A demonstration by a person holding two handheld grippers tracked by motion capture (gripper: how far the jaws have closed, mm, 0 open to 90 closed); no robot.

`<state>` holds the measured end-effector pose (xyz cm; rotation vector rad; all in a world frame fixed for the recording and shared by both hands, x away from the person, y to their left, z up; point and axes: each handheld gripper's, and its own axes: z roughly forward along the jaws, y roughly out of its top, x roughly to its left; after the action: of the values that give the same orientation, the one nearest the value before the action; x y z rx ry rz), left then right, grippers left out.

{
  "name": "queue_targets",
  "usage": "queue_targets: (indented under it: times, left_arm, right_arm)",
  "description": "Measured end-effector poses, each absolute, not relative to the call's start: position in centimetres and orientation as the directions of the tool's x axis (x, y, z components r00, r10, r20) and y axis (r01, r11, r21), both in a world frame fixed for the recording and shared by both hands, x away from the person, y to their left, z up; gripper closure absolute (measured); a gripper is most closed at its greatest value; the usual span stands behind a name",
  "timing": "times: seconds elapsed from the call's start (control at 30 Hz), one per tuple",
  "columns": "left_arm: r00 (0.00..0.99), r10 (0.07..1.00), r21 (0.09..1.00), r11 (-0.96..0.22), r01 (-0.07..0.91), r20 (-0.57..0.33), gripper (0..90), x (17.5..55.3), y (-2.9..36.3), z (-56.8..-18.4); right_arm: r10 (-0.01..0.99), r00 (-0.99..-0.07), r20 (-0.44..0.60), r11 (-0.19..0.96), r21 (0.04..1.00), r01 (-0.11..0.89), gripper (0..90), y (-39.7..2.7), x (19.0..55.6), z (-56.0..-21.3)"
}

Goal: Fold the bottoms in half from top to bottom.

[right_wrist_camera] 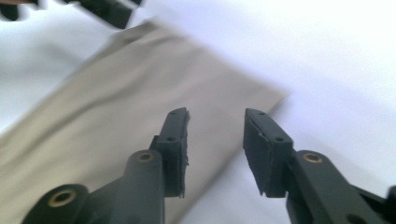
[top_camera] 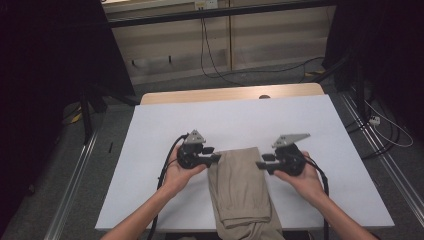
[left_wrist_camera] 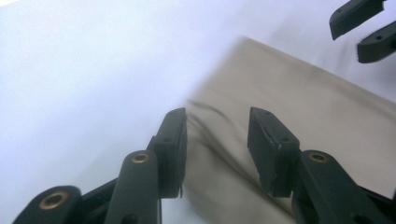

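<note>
Here your left gripper (top_camera: pixel 216 158) and right gripper (top_camera: pixel 260 165) hang part-open, holding nothing, beside the soft, limp folded khaki cotton trousers (top_camera: pixel 240 187); pinch the far corners

White table (top_camera: pixel 165 200) – wooden edge behind, black cables (top_camera: pixel 210 55) on grey floor

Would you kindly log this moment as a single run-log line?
scene: folded khaki trousers on white table | left gripper: open, at left edge | right gripper: open, at right edge | held: nothing
</note>
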<state>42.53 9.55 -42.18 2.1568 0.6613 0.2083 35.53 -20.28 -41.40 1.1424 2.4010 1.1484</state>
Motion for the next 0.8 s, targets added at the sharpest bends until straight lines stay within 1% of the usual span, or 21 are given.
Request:
queue_targets:
  times: [0.03,0.07,0.1,0.17,0.2,0.23,0.27,0.3,0.33,0.37,0.43,0.5,0.53,0.57,0.67,0.7,0.73,0.77,0.8]
  left_arm:
    - [0.842,0.534,0.77,-0.504,0.391,-0.078,57.7,43.2,9.3,-42.4]
    - [0.841,0.535,0.768,-0.504,0.394,-0.08,57.7,43.6,9.1,-42.6]
    - [0.837,0.537,0.764,-0.494,0.415,-0.108,57.7,44.0,8.8,-43.2]
    - [0.838,0.532,0.736,-0.517,0.437,-0.123,56.6,44.1,8.4,-43.9]
    - [0.838,0.534,0.726,-0.53,0.438,-0.116,58.0,44.1,8.4,-44.3]
    - [0.842,0.525,0.718,-0.54,0.44,-0.121,73.1,44.1,8.5,-44.5]
    - [0.838,0.531,0.718,-0.536,0.445,-0.123,73.1,44.2,8.7,-44.6]
    - [0.834,0.535,0.718,-0.526,0.456,-0.138,77.4,44.2,9.0,-44.5]
    - [0.838,0.528,0.72,-0.527,0.451,-0.139,82.6,44.2,9.1,-44.5]
    - [0.835,0.535,0.719,-0.528,0.452,-0.132,83.9,44.1,9.2,-44.5]
    - [0.826,0.547,0.719,-0.519,0.462,-0.136,84.2,44.0,9.4,-44.6]
    - [0.823,0.544,0.723,-0.501,0.476,-0.165,83.6,44.0,9.7,-44.7]
    - [0.821,0.547,0.726,-0.498,0.475,-0.162,81.6,44.0,9.8,-44.7]
    - [0.818,0.553,0.73,-0.492,0.474,-0.159,76.7,44.0,9.9,-44.6]
    - [0.812,0.551,0.75,-0.452,0.483,-0.191,56.6,44.3,10.1,-44.5]
    - [0.81,0.554,0.753,-0.447,0.483,-0.191,53.0,44.4,10.0,-44.6]
    - [0.808,0.556,0.754,-0.441,0.487,-0.196,47.2,44.5,9.9,-44.7]
    - [0.805,0.554,0.739,-0.448,0.503,-0.212,41.8,44.6,9.7,-45.1]
    - [0.805,0.554,0.739,-0.448,0.503,-0.212,42.0,44.6,9.7,-45.1]
  right_arm:
    - [0.756,-0.646,0.104,0.369,0.749,0.551,63.4,-20.1,37.7,-41.1]
    - [0.756,-0.646,0.104,0.369,0.749,0.551,63.4,-20.1,37.7,-41.1]
    - [0.76,-0.641,0.111,0.359,0.75,0.556,63.7,-20.0,38.4,-41.1]
    - [0.774,-0.619,0.137,0.327,0.75,0.575,63.2,-19.8,40.1,-41.6]
    - [0.775,-0.617,0.134,0.332,0.746,0.578,62.4,-19.7,40.6,-41.9]
    - [0.784,-0.603,0.146,0.318,0.74,0.593,60.7,-19.6,41.5,-42.9]
    - [0.784,-0.603,0.146,0.318,0.74,0.593,60.7,-19.6,41.5,-42.9]
    - [0.784,-0.602,0.15,0.318,0.735,0.598,59.4,-19.6,41.8,-43.3]
    - [0.791,-0.594,0.146,0.322,0.726,0.607,56.0,-19.5,42.0,-43.8]
    - [0.796,-0.589,0.139,0.327,0.72,0.613,53.3,-19.5,42.2,-44.1]
    - [0.788,-0.594,0.162,0.31,0.728,0.611,51.4,-19.6,42.6,-44.6]
    - [0.791,-0.589,0.163,0.315,0.717,0.622,50.5,-19.6,42.8,-45.1]
    - [0.79,-0.591,0.164,0.324,0.707,0.629,50.0,-19.6,42.8,-45.4]
    - [0.781,-0.604,0.156,0.34,0.706,0.621,47.9,-19.5,42.8,-45.6]
    - [0.771,-0.624,0.126,0.374,0.703,0.605,45.7,-19.1,42.5,-45.6]
    - [0.767,-0.633,0.107,0.391,0.704,0.593,45.9,-19.0,42.4,-45.6]
    - [0.761,-0.642,0.095,0.405,0.704,0.584,46.4,-18.9,42.4,-45.6]
    - [0.738,-0.669,0.088,0.43,0.702,0.568,50.3,-18.8,42.4,-45.6]
    - [0.738,-0.669,0.088,0.43,0.702,0.568,50.3,-18.8,42.4,-45.6]
